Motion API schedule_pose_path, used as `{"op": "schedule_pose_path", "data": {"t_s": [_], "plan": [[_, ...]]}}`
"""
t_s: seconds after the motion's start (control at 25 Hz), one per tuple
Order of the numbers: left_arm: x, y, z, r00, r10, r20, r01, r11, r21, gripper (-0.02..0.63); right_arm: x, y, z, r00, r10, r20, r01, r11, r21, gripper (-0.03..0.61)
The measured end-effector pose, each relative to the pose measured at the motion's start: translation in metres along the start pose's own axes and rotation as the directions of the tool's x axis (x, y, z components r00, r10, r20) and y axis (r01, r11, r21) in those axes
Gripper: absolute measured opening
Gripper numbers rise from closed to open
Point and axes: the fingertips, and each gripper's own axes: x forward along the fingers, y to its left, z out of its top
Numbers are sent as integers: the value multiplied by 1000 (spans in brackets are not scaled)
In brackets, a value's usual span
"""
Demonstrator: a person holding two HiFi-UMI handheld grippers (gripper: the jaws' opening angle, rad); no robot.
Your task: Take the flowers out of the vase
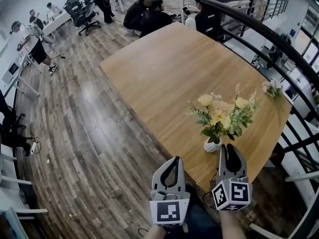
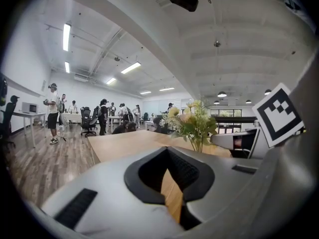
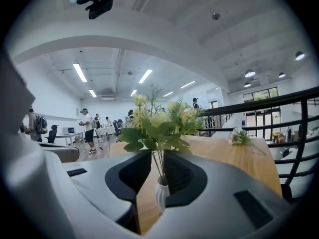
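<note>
Left gripper (image 1: 175, 158) at the table (image 1: 169, 68) edge, tips together, empty. Right gripper (image 1: 227, 147) jaws parted, nothing clasped, just short of the white vase (image 1: 212, 145). Flowers (image 1: 222, 116) stand upright in it. Loose sprig (image 1: 272, 88) at the far corner.

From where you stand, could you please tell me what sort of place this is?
Probably an open-plan office on an upper level: a large light wooden table, black swivel office chairs beside white desks, and a curved black metal railing.
</note>
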Motion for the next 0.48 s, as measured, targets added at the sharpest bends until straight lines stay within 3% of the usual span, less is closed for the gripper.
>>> {"op": "schedule_pose_path", "data": {"t_s": [0.16, 0.48], "plan": [[6, 1, -3, 1000, 7, -12, -7, 1000, 0, 14, 10, -6, -6, 1000, 3, -13, -3, 1000, 6, 95], [13, 1, -11, 1000, 12, -27, -12, 1000, 2, 14, 28, -8, -20, 999, 27, -43, -27, 1000, 8, 161]]}}
